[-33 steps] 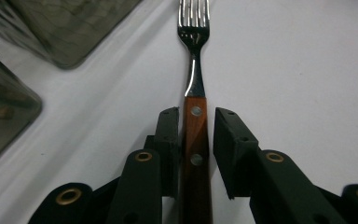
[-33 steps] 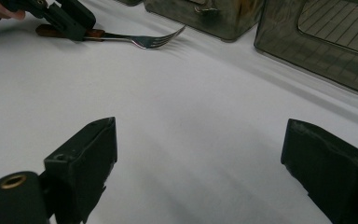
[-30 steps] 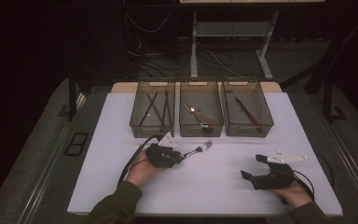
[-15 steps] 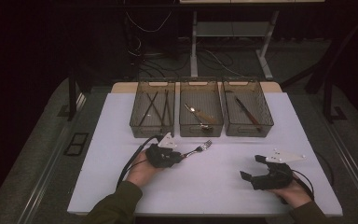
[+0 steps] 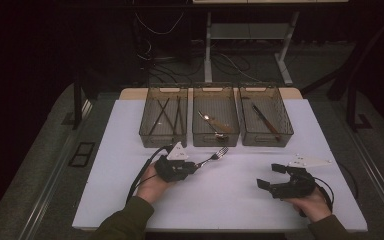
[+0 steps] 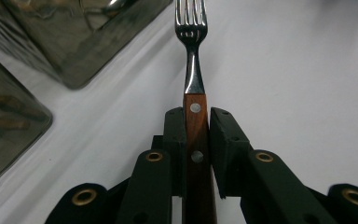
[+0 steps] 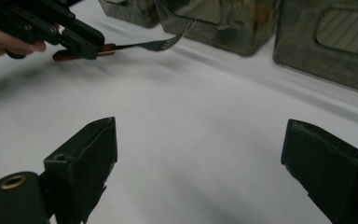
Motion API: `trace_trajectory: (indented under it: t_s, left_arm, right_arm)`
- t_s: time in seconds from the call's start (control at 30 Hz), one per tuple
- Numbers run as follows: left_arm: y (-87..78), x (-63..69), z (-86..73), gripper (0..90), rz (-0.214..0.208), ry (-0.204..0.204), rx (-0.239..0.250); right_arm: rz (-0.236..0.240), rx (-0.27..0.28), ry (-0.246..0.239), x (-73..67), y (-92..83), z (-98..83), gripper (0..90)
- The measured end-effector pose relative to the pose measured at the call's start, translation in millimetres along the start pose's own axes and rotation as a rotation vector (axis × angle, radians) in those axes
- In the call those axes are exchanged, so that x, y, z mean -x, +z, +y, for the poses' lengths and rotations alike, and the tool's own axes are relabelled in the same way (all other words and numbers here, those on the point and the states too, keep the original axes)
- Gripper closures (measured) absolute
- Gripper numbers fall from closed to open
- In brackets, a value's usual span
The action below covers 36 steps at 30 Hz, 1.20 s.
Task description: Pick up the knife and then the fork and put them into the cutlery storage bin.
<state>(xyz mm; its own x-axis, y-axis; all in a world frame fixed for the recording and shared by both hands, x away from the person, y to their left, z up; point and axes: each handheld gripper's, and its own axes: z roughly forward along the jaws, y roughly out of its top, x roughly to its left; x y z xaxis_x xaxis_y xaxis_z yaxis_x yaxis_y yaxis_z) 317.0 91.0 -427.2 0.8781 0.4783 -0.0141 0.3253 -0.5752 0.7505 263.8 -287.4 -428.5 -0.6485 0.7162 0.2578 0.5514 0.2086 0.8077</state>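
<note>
The white table [image 5: 230, 200] is spread beneath both grippers. Three mesh bins [image 5: 216, 122] are lined up just beyond the left gripper [image 5: 192, 166], well ahead of the right gripper [image 5: 271, 176]. The fork [image 6: 194, 70] is clamped by its wooden handle between the left gripper's jaws, which have just closed on it, tines projecting forward towards the bins. The right gripper's jaws are held wide apart over bare table.

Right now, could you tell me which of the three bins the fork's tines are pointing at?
The middle bin, the one holding a spoon. The fork in the left tongs aims at its front wall; the others hold dark sticks and a knife.
</note>
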Motion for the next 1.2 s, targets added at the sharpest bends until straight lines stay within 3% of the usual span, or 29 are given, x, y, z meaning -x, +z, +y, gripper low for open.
trace_trajectory:
  t_s: [0.33,0.43,0.57,0.67,0.83,0.97,1.2]
  left_arm:
    - [-14.3,28.8,12.9,76.6,-0.010,0.008,0.030]
    - [-13.2,36.8,15.1,76.6,-0.011,0.016,0.026]
    - [-12.2,42.7,17.0,76.6,-0.010,0.022,0.031]
    - [-12.1,45.1,18.5,76.6,0.002,0.016,0.047]
    - [-14.5,45.3,19.2,76.6,0.003,0.028,0.059]
    - [-15.2,44.2,19.0,76.5,0.007,0.029,0.066]
    - [-12.5,40.8,16.4,76.5,0.015,0.024,0.047]
  right_arm:
    - [0.056,0.052,0.032,-10.2,16.1,30.0,18.2]
    - [0.078,0.091,0.031,-12.9,23.4,37.4,23.8]
    - [0.123,0.110,0.067,-12.2,35.6,45.6,34.5]
    - [0.158,0.102,0.111,-10.0,47.4,47.2,43.3]
    - [0.175,0.067,0.176,-8.0,65.4,48.0,59.1]
    - [0.195,0.076,0.184,-9.3,72.0,49.1,70.4]
    - [0.220,0.127,0.184,-11.8,72.2,55.5,81.0]
